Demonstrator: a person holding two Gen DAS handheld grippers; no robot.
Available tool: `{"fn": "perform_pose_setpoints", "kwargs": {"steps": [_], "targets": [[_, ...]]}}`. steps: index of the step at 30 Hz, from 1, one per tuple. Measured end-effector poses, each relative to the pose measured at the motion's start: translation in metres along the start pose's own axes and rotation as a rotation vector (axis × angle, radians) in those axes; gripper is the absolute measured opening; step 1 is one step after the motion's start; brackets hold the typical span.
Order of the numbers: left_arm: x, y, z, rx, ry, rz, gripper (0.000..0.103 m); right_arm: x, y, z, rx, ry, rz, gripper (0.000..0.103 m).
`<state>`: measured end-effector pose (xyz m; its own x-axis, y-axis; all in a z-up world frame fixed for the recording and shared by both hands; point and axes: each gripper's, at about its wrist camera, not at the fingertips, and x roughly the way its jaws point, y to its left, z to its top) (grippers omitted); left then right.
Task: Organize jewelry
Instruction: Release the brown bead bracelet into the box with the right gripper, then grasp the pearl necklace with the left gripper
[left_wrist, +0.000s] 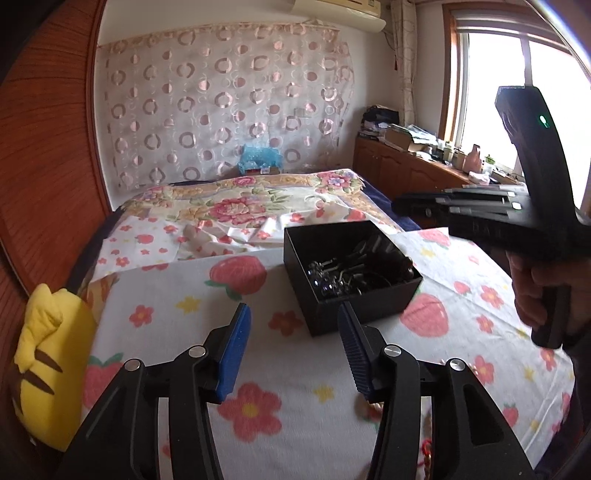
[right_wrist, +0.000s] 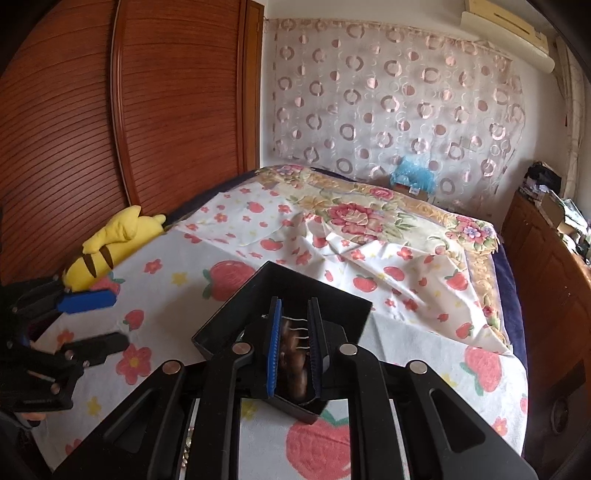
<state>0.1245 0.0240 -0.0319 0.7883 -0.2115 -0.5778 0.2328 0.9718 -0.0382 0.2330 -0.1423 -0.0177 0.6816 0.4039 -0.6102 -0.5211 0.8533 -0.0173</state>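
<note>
Strawberry bedsheet (right_wrist: 166, 266); right hand-held gripper (right_wrist: 294, 345) clamps brown beads (right_wrist: 291, 373) over black box (right_wrist: 229, 317).

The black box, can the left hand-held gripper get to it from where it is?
Probably yes. The left hand-held gripper is open and points at the black box, with only bare strawberry sheet between them. The right hand-held gripper, shut on a brown beaded piece, hangs over the box, though.
</note>
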Motion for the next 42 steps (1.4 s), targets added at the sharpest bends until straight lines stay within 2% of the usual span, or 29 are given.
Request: {"fn": "perform_pose_setpoints", "kwargs": {"steps": [6, 14, 15, 17, 24, 31, 36, 42], "targets": [[-0.010, -0.008, -0.015, 0.011, 0.008, -0.020, 0.052, -0.023, -0.002, -0.021, -0.013, -0.002, -0.007, 0.016], [-0.009, -0.017, -0.028, 0.027, 0.035, -0.033, 0.052, -0.046, -0.002, -0.080, -0.013, 0.050, 0.002, 0.017], [-0.007, -0.017, -0.029, 0.028, 0.040, -0.033, 0.052, -0.047, -0.004, -0.089, -0.005, 0.062, 0.004, 0.019], [-0.006, -0.020, -0.032, 0.032, 0.051, -0.036, 0.052, -0.050, -0.006, -0.104, 0.007, 0.067, 0.008, 0.033], [0.002, -0.028, -0.045, 0.043, 0.087, -0.049, 0.053, -0.049, -0.010, -0.143, 0.025, 0.139, 0.018, 0.033], [0.006, -0.035, -0.048, 0.064, 0.112, -0.059, 0.053, -0.033, 0.000, -0.163, -0.018, 0.246, 0.042, 0.033], [0.008, -0.040, -0.051, 0.074, 0.125, -0.068, 0.053, -0.026, -0.003, -0.162, -0.009, 0.258, -0.023, 0.033], [0.015, -0.046, -0.053, 0.083, 0.157, -0.085, 0.053, -0.024, -0.009, -0.164, 0.022, 0.228, -0.007, 0.033]]}}
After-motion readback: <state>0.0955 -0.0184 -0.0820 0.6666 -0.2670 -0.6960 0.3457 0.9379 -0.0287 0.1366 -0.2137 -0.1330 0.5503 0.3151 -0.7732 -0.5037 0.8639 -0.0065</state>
